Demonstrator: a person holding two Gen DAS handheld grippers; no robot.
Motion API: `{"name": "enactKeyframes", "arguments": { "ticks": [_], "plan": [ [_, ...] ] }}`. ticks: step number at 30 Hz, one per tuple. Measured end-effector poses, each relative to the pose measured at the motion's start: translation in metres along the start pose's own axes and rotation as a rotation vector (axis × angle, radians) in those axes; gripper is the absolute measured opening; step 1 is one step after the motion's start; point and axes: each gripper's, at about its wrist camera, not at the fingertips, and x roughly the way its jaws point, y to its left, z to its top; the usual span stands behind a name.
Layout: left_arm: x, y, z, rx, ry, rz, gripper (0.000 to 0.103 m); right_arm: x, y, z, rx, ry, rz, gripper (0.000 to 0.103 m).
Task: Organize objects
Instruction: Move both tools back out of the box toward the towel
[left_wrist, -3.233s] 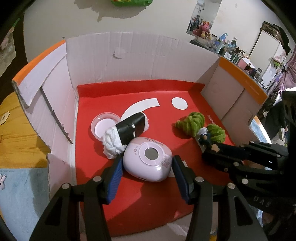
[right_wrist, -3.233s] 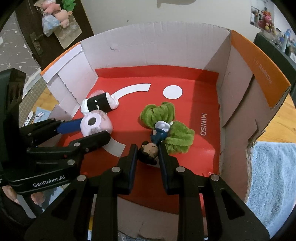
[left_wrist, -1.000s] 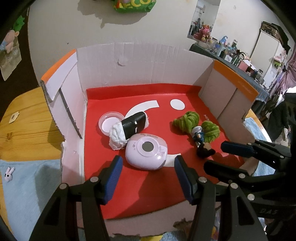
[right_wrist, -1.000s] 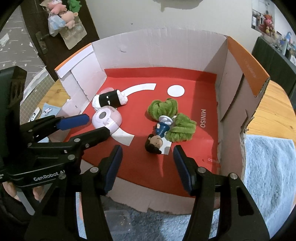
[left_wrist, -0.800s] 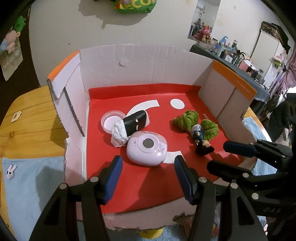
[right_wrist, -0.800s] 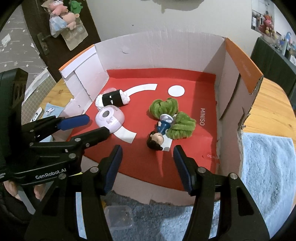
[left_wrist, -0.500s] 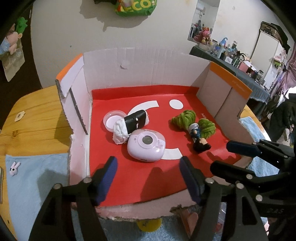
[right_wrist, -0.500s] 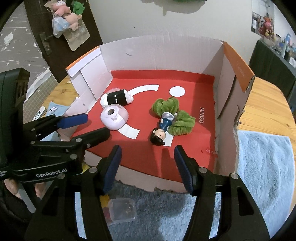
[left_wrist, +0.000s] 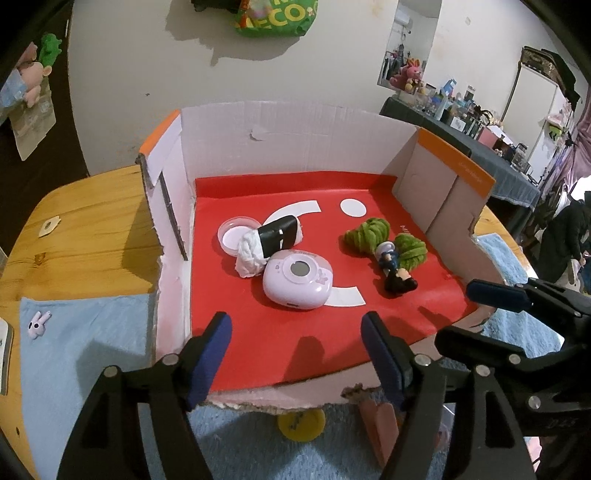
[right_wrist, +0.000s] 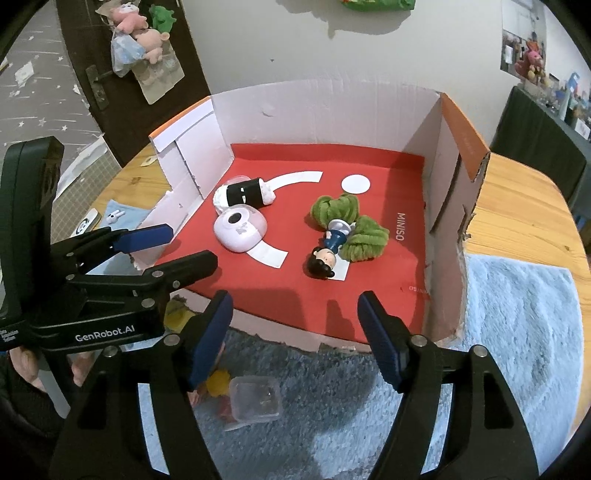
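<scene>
- Where the left wrist view looks down, the left gripper (left_wrist: 295, 345) hangs over the near edge of the box (left_wrist: 295, 136), its fingers (left_wrist: 208, 354) spread wide and holding nothing.
- The box sits on the tabletop (left_wrist: 85, 236), partly over a blue towel (left_wrist: 85, 339); its floor is red with white shapes.
- A pink device (left_wrist: 298, 278) lies near the middle of the floor, touching a white-and-black plush roll (left_wrist: 267, 243) behind it.
- The roll leans on a clear round lid (left_wrist: 234, 234).
- To the right, a doll (left_wrist: 393, 264) lies on its side between two green yarn bundles (left_wrist: 367, 234), touching both.
- The right gripper (left_wrist: 480, 317) shows at the right edge, outside the box, fingers apart and empty.
- A yellow disc (left_wrist: 301, 424) lies on the towel just below the box's torn front edge.
- In the right wrist view, the right gripper (right_wrist: 295, 336) hovers before the box (right_wrist: 332, 107), fingers (right_wrist: 380, 343) wide open with nothing between them.
- The doll (right_wrist: 328, 251) lies head toward the camera, its head on a white patch, yarn bundles (right_wrist: 364, 240) beside it.
- The pink device (right_wrist: 240, 229) and roll (right_wrist: 245, 192) lie at the left of the floor, touching.
- The left gripper (right_wrist: 177, 247) sits at the left, fingers apart over the box's near left corner, empty.
- A clear plastic tub (right_wrist: 255, 402) rests on the towel (right_wrist: 517, 332) in front of the box, well apart from the doll.
</scene>
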Motion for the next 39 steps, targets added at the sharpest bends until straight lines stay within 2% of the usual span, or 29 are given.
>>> {"name": "enactKeyframes", "arguments": {
  "ticks": [9,29,39],
  "plan": [
    [-0.011,-0.002,-0.005,0.003,-0.023,0.008,0.085,-0.01,0.005,-0.006,-0.003,-0.016,-0.001,0.075],
    [-0.031,0.0,-0.018,-0.007,-0.045,0.009,0.085,-0.032,0.019,-0.019,-0.018,-0.04,-0.001,0.076],
    [-0.039,-0.001,-0.025,-0.008,-0.055,0.013,0.088,-0.037,0.025,-0.026,-0.023,-0.044,0.001,0.076]
  ]
}}
